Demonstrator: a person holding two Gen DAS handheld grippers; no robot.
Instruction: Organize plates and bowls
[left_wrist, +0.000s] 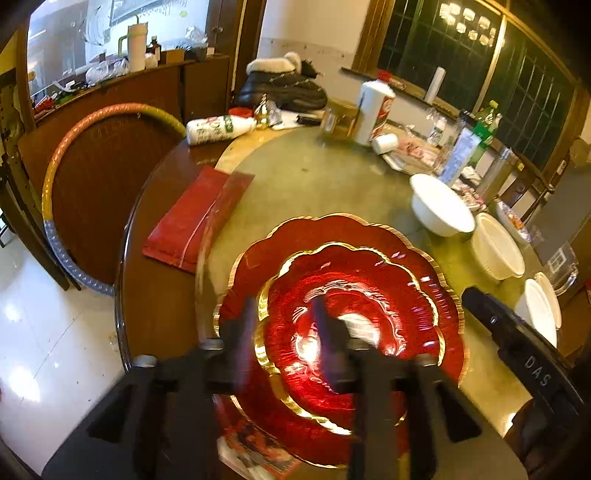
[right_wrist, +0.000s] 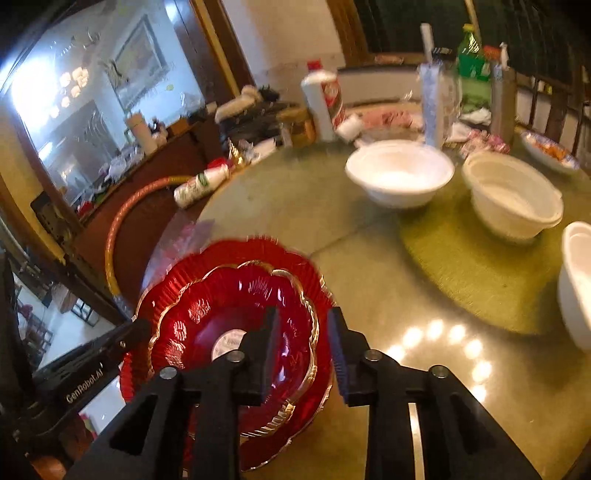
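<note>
**A:** Where are the plates?

**B:** A small red plate lies flat, nested in a large red plate on the round table, face up. Being round, neither has a long axis.

**A:** The grippers?

**B:** The left gripper is parted astride the small plate's rim; its grip can't be told. The right gripper is apart, empty.

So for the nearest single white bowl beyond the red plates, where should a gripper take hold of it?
Probably at the rim of the white bowl, one finger inside and one outside. It stands upright and open, its wall is thin and flares outward, and its near side faces bare tabletop. Coming down from above on that near edge looks easiest for the right gripper; the stacked bowls sit to its right.
</note>
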